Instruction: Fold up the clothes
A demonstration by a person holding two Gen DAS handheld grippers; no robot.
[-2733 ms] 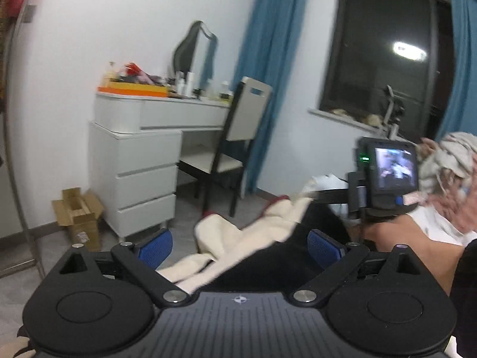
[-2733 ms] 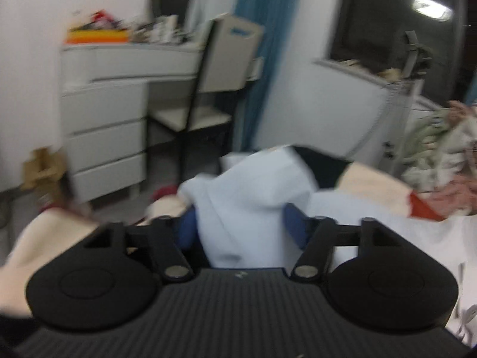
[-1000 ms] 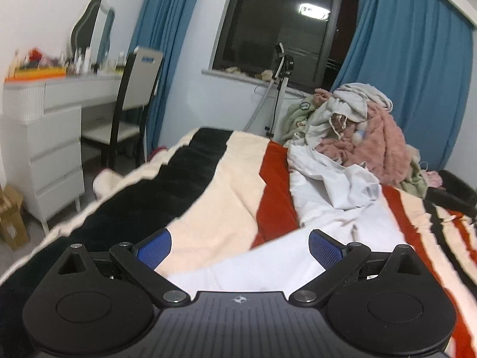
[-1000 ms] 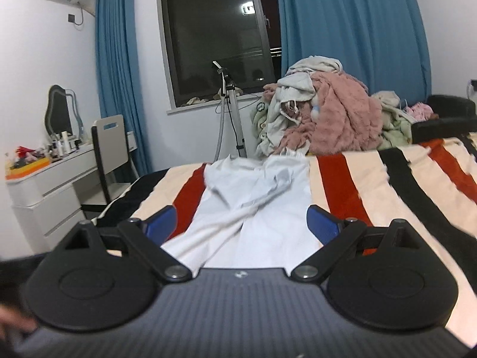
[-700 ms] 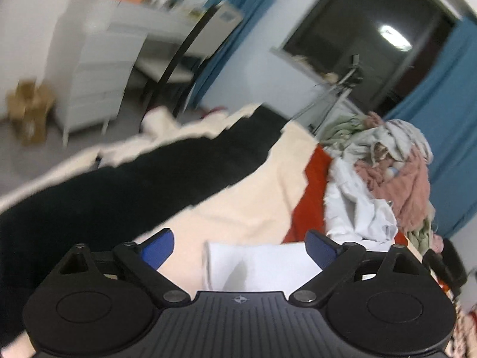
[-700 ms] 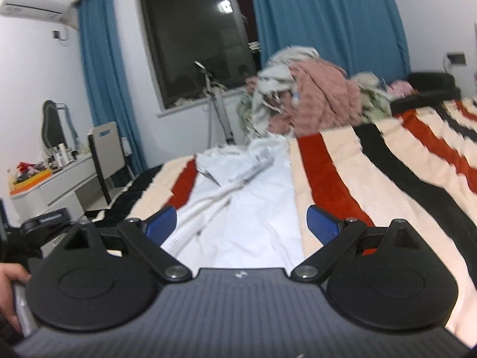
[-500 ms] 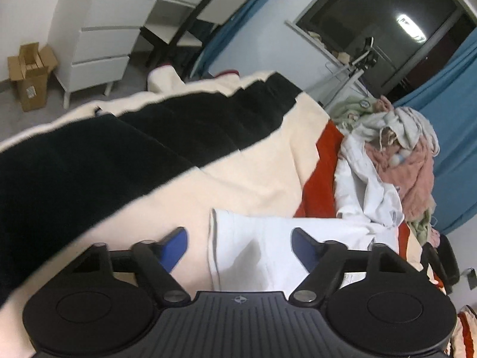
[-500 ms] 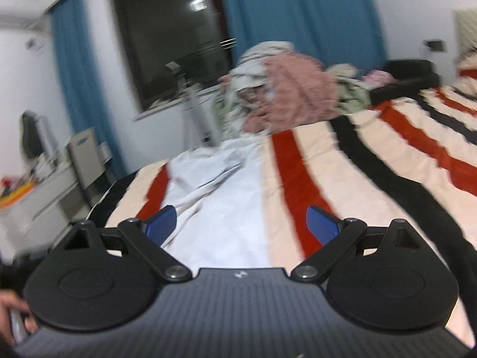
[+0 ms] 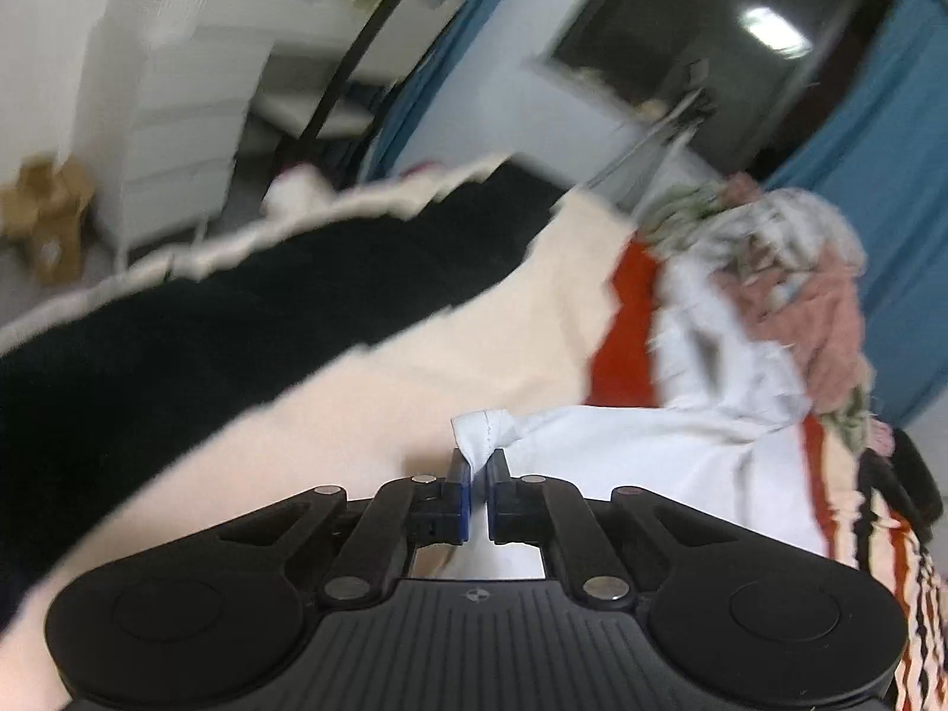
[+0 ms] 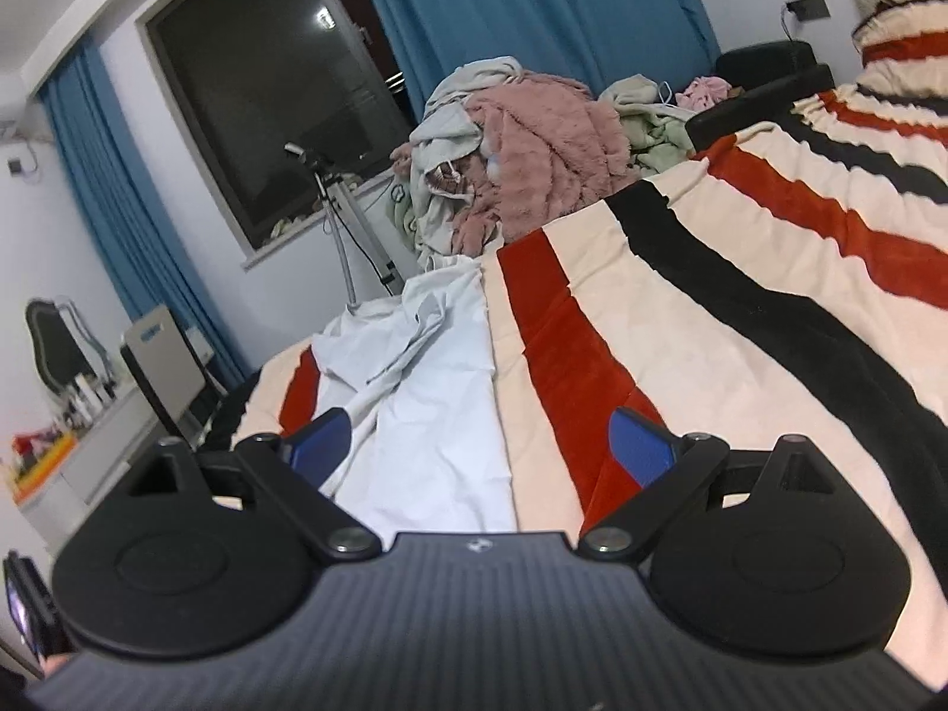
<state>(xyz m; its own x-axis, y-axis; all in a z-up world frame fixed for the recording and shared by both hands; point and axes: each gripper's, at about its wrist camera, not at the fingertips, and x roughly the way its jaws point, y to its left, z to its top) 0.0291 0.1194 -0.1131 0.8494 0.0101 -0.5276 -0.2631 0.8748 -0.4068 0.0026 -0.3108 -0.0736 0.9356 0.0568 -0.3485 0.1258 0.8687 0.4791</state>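
A white garment (image 9: 669, 450) lies stretched along the striped blanket (image 9: 415, 367) on the bed. In the left wrist view my left gripper (image 9: 480, 462) is shut on a bunched corner of that garment, which pokes up between the blue pads. In the right wrist view the same white garment (image 10: 438, 426) runs away from me toward the window, wrinkled at its far end. My right gripper (image 10: 480, 432) stands open just above the garment's near edge, with nothing between its fingers.
A heap of pink, grey and green clothes (image 10: 521, 142) sits at the far end of the bed. A white dresser (image 9: 178, 101), a chair (image 10: 160, 361) and a cardboard box (image 9: 47, 219) stand left of the bed. Blue curtains frame a dark window (image 10: 266, 95).
My left gripper has shut on the corner of the white garment; it was open half a second ago. The right gripper has tilted and stays open over the garment.
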